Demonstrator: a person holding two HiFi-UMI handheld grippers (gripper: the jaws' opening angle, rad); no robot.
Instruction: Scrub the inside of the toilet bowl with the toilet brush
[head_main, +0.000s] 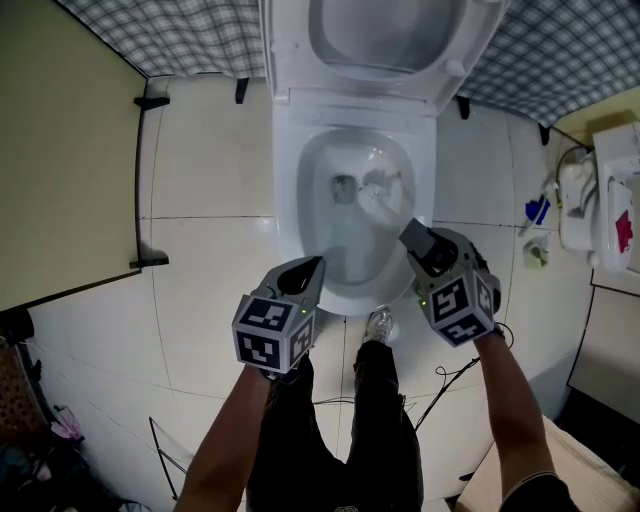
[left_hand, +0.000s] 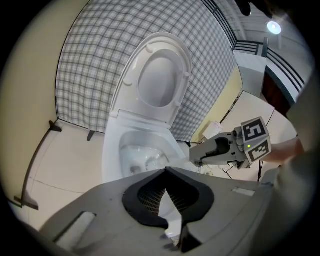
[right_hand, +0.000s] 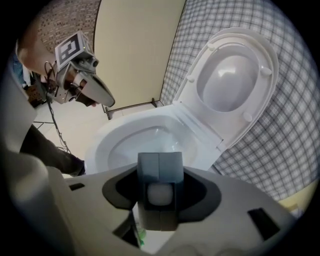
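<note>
Toilet brush (head_main: 381, 193) has its white head down inside the toilet bowl (head_main: 292, 205), on the right side of the basin, just beside the drain hole. Its pale handle slants up over the bowl's front right rim into the right gripper (head_main: 409, 231). In the right gripper view the fingers are clamped on the handle, whose rounded white end shows between them. The left gripper (head_main: 318, 265) hangs over the front left rim, apart from the brush. Its fingers are together with nothing between them, tapering to a point aimed into the bowl. The toilet stands on the white tiled floor (head_main: 210, 170) at its far edge, with the lid (head_main: 390, 40) raised against a checked wall covering (head_main: 180, 40). One shoe (head_main: 379, 323) rests on the floor just in front of the bowl.
</note>
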